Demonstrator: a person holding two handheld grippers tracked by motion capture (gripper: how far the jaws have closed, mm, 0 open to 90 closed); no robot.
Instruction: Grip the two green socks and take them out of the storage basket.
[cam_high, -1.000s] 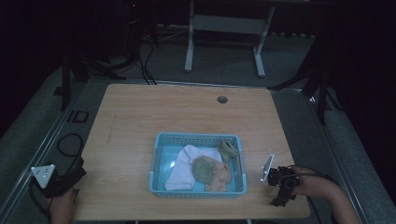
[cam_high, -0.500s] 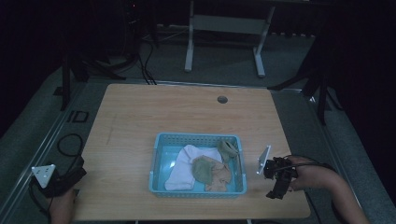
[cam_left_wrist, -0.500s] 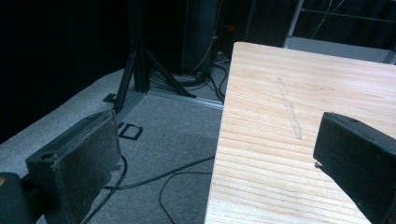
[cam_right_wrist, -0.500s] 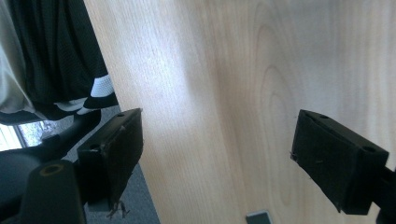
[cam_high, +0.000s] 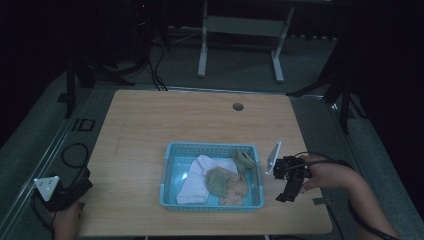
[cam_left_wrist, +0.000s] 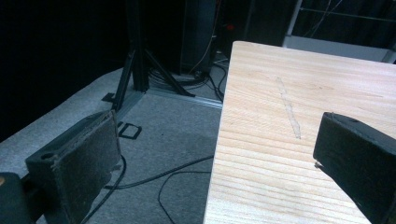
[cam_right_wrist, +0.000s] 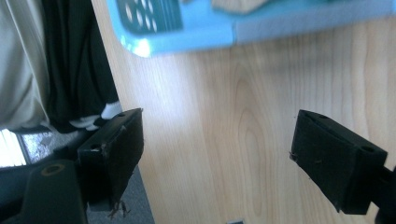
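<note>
High view: cloths heaped in blue basket (cam_high: 212, 202), nothing taken out.
Right gripper (cam_high: 290, 183): jaws apart, empty.
Left gripper (cam_high: 62, 192): jaws apart, empty.

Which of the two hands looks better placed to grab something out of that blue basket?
The right. The right gripper hovers open just beside the blue basket of socks, while the left gripper sits open at the table's far left corner, pointing away.

Wooden table (cam_high: 150, 125), metal stand (cam_high: 240, 30), floor cables (cam_high: 155, 65) behind
</note>
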